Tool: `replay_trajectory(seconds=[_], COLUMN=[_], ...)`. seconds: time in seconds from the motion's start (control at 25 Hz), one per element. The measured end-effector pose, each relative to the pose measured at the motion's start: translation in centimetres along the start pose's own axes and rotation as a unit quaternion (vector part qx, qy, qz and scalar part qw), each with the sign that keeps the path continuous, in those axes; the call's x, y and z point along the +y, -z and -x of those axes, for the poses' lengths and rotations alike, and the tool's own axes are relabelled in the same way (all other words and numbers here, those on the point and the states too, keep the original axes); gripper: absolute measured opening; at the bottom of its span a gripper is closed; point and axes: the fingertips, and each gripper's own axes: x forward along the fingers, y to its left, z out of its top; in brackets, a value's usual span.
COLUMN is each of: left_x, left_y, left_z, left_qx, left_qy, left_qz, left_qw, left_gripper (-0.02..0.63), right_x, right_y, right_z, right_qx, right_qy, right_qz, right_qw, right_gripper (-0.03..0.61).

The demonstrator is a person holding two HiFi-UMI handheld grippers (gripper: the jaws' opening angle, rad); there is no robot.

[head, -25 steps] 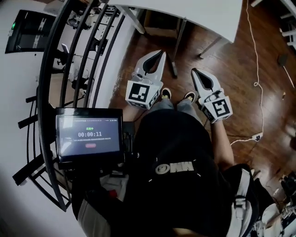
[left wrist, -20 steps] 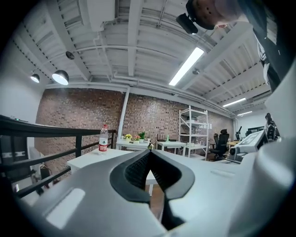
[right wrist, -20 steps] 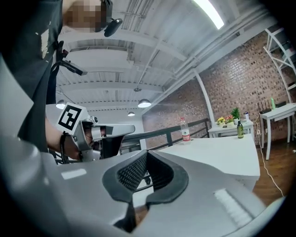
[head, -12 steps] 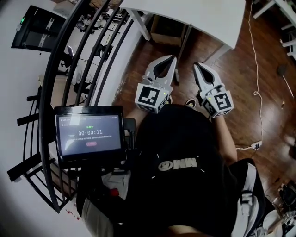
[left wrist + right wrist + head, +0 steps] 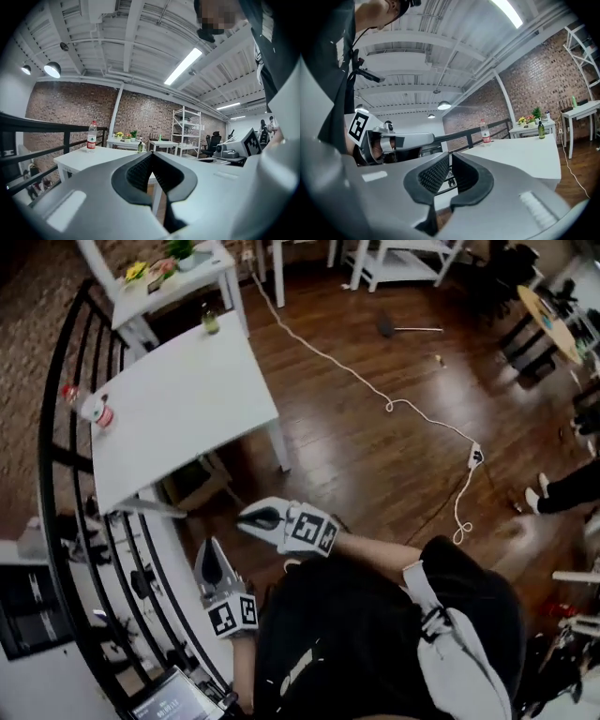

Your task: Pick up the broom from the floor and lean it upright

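**Broom lies on the floor across the room, both grippers empty**

The broom point(image 5: 409, 329), a dark head on a pale, thin handle, lies flat on the brown wooden floor point(image 5: 375, 437) at the far side of the room. It is well apart from the person and small in the head view. Nothing touches it, so judging by this the task has hardly begun: the walk over, the pick-up and the leaning upright all remain.

The left gripper point(image 5: 206, 557) and the right gripper point(image 5: 244, 518), both white with a marker cube, are held level close to the person's body. Each has its jaws closed on nothing; the ribbed black pads meet at the tips in both gripper views. They would have to open before either could take the handle.

A long white cable point(image 5: 337, 362) snakes across the floor between the person and the broom and ends at a white power strip point(image 5: 476, 457). It looks like the main thing to step over on the way.

A white rectangular worktop point(image 5: 178, 399) stands just ahead of the grippers, carrying a small green bottle point(image 5: 211, 321) and a clear plastic bottle with a red label point(image 5: 97, 412). A black metal railing point(image 5: 66, 474) curves along its left. Beyond the broom stand a white shelf unit point(image 5: 403, 259) and, to its right, a round wooden table point(image 5: 553, 320), either a possible place to lean it.
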Motion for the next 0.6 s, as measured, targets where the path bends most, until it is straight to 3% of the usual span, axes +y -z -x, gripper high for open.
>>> replay_trajectory(seconds=[0.08, 0.2, 0.6], left_x=[-3.0, -6.2, -7.6], left_y=[-0.4, -1.1, -2.1], left_z=[0.0, -0.9, -5.8], left_qx=[0.004, 0.005, -0.014], left_qy=[0.003, 0.029, 0.082], left_qz=[0.002, 0.000, -0.016], left_qw=[1.0000, 0.9996, 0.9964], left_gripper=[0.018, 0.018, 0.018], right_x=[0.4, 0.0, -5.2], right_y=[-0.3, -0.9, -2.6], right_z=[2.6, 5.7, 6.2], right_qx=[0.013, 0.013, -0.013], right_qy=[-0.010, 0.007, 0.073], right_qz=[0.001, 0.011, 0.021], right_qw=[1.000, 1.000, 0.997], right_gripper=[0.008, 0.009, 0.008])
